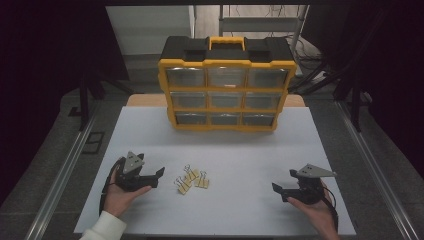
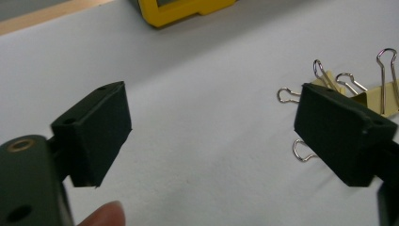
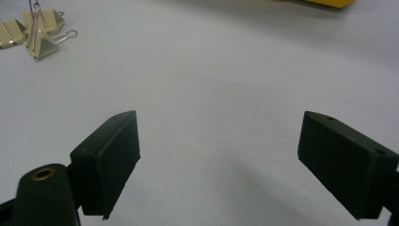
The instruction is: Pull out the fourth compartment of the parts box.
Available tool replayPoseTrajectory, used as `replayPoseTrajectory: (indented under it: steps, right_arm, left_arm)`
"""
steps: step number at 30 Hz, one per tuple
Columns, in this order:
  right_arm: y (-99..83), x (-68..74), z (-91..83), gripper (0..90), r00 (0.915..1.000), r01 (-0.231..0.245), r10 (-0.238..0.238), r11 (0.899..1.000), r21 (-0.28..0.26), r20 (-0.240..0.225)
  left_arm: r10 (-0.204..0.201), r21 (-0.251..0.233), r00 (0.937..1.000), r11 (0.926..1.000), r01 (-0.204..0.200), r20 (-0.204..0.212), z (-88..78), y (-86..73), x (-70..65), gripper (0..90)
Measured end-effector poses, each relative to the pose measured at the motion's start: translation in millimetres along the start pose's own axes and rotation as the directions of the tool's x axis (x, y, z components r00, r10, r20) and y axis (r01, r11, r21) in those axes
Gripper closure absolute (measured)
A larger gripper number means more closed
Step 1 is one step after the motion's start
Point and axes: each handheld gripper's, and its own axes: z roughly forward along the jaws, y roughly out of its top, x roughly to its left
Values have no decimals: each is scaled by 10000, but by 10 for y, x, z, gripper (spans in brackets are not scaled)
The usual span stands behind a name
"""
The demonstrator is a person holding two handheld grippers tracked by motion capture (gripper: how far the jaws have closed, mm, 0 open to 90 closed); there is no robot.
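Note:
Three pale yellow binder clips (image 1: pixel 191 179) lie in a cluster on the white table top, near its front middle. My left gripper (image 1: pixel 156 178) rests open just left of them, held by a hand in a white sleeve. In the left gripper view its jaws stand wide apart, the clips (image 2: pixel 362 92) partly hidden behind the right jaw. My right gripper (image 1: pixel 283 190) sits open at the front right, well apart from the clips. In the right gripper view nothing lies between its jaws, and the clips (image 3: pixel 35 33) show at the top left.
A yellow and black drawer organiser (image 1: pixel 226 84) with several clear drawers stands at the back of the white table top (image 1: pixel 240 150). Metal rails (image 1: pixel 65 170) run along both sides of the table. Dark floor and cables lie beyond.

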Motion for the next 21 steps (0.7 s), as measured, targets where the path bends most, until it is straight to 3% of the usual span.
replayPoseTrajectory:
  steps: [5, 14, 21]
  right_arm:
    - [1, -5, 9, 139, 10000, 43, -43, 10000, 39, 20]
    - [-5, -5, -3, 139, 9999, 1, -1, 10000, 40, 103]
    - [-3, -16, -5, 140, 9999, -37, 37, 10000, 36, 155]
  left_arm:
    - [184, -224, 9998, 9996, -183, 22, -3, 14, 2, 143]
    - [901, -493, 9959, 9947, -906, -121, -23, 66, -62, 120]
    - [1530, -506, 9877, 9867, -1544, -318, -34, 107, -102, 115]
